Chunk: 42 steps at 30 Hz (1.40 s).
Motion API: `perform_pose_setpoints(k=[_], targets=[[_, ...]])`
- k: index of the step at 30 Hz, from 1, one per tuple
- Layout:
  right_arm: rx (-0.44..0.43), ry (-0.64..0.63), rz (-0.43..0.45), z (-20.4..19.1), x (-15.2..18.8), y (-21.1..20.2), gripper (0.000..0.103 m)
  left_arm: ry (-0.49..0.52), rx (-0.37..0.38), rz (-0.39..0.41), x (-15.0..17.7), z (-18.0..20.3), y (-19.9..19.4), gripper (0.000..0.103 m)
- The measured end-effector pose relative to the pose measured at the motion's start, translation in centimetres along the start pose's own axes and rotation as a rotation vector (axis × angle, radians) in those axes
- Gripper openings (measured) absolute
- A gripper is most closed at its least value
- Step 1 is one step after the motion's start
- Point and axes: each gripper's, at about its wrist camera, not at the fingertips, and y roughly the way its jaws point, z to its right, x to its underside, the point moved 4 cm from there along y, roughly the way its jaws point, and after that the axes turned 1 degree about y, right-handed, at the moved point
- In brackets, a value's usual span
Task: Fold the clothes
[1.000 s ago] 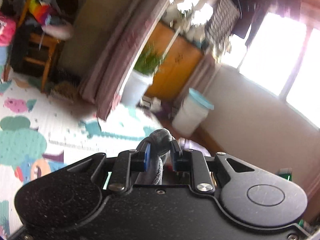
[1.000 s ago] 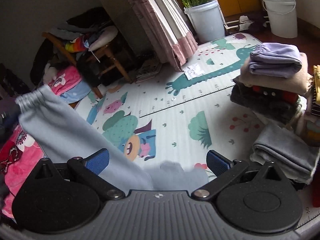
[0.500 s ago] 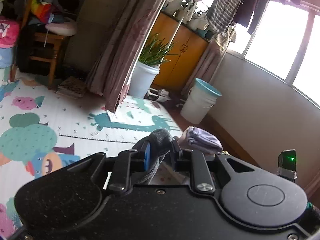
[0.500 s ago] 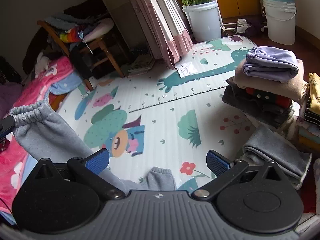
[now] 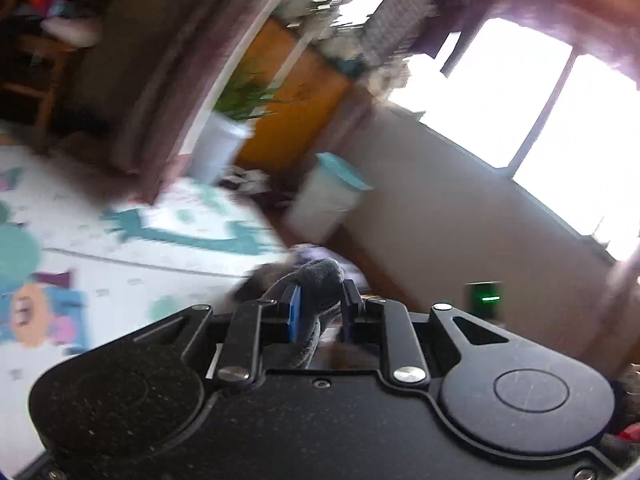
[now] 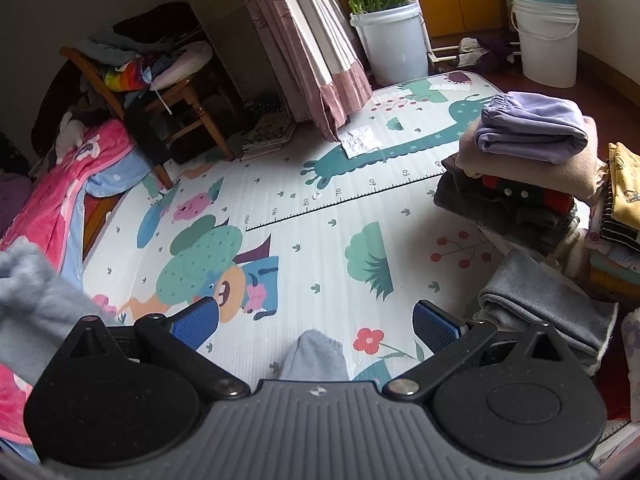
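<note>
My left gripper (image 5: pixel 319 310) is shut on a bunched fold of grey sweatpants (image 5: pixel 316 284), held up above the play mat; this view is motion-blurred. In the right wrist view the same grey sweatpants hang at the left edge (image 6: pixel 36 296), and a cuffed leg end (image 6: pixel 318 354) lies on the mat just in front of the gripper body. My right gripper (image 6: pixel 316 322) is open and empty above the cartoon play mat (image 6: pixel 304 232).
A stack of folded clothes (image 6: pixel 524 160) with a lilac garment on top stands at the right, a folded grey item (image 6: pixel 548 312) beside it. A pink blanket (image 6: pixel 56 196), a wooden chair (image 6: pixel 160 92), a plant bucket (image 6: pixel 394 40) and a white bucket (image 6: pixel 546 36) ring the mat.
My left gripper has swung and tilted with the sweatpants, blurring its view. In the right view the hanging grey fabric has moved further left and the cuff end shows more on the mat.
</note>
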Motion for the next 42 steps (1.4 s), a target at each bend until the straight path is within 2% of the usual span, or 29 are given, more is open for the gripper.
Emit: perform_pose_setpoints(k=[9,16,21,22,23,24,25,30,37,42], targets=[[0.058,-0.039,-0.047,-1.1,0.6,2.2,0.103,0.052,-0.483,-0.132,3.0,-10.3,1.7,0.02],[0.083,-0.076,-0.08,-3.0,1.2,4.3,0.103,0.106,-0.748,-0.274,5.8,-17.9,1.1,0.02],[0.07,-0.116,-0.092,-4.5,1.6,4.9,0.103,0.101,-0.865,-0.379,7.2,-22.2,-1.0,0.022],[0.069,-0.123,-0.094,-4.7,1.6,5.0,0.103,0.095,-0.868,-0.397,7.4,-22.6,-1.2,0.026],[0.068,-0.129,-0.096,-5.0,1.6,5.1,0.103,0.088,-0.869,-0.414,7.6,-23.0,-1.4,0.037],[0.068,-0.134,-0.098,-5.2,1.7,5.2,0.103,0.082,-0.87,-0.432,7.7,-23.4,-1.6,0.044],[0.067,-0.14,-0.1,-5.4,1.7,5.4,0.103,0.098,-0.87,-0.428,7.7,-23.4,-1.6,0.047],[0.085,-0.187,-0.12,-6.4,2.2,6.4,0.103,0.184,-0.792,-0.466,6.9,-22.8,0.8,0.047],[0.159,-0.312,-0.185,-6.2,5.7,9.3,0.102,0.294,-0.645,-0.533,6.7,-21.5,8.1,0.048],[0.169,-0.22,-0.281,-3.9,11.2,13.0,0.094,0.395,-0.506,-0.607,8.1,-20.3,14.7,0.048]])
